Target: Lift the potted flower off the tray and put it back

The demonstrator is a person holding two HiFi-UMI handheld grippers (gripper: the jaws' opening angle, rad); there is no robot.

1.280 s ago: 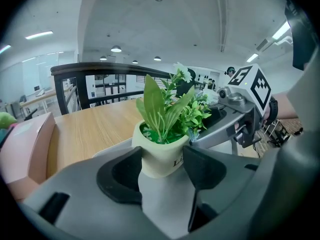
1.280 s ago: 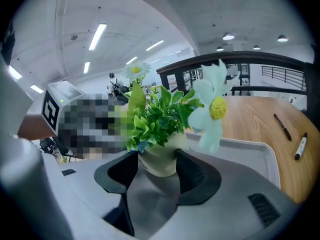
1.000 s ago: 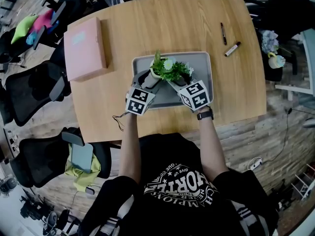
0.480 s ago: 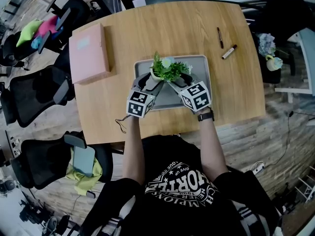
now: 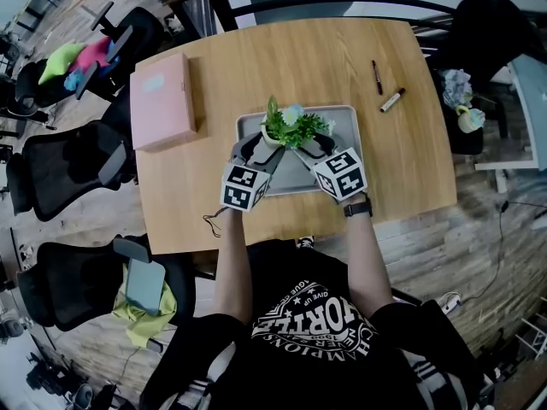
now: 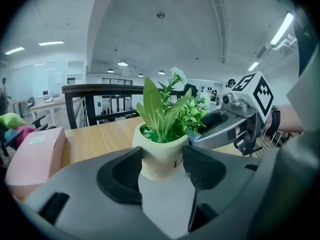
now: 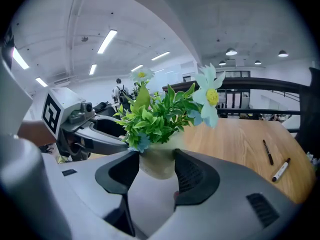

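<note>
- The potted flower (image 5: 289, 128) is being gripped upright by the left tool (image 6: 160, 160) and the right tool (image 7: 157, 165), one on either side.
- It's being held over the tray (image 5: 346, 122) middle, so probably straight down next.

Left hand-held gripper (image 5: 260, 147), right hand-held gripper (image 5: 313, 145) risen together, carrying potted flower (image 5: 287, 126) higher; seemingly clear of tray (image 5: 345, 120) now.

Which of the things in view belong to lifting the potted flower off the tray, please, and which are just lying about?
In the job: potted flower; tray; left hand-held gripper and right hand-held gripper, both closed on the potted flower.
Lying about: pink box; black pen; marker, all on the table beside the tray.
</note>
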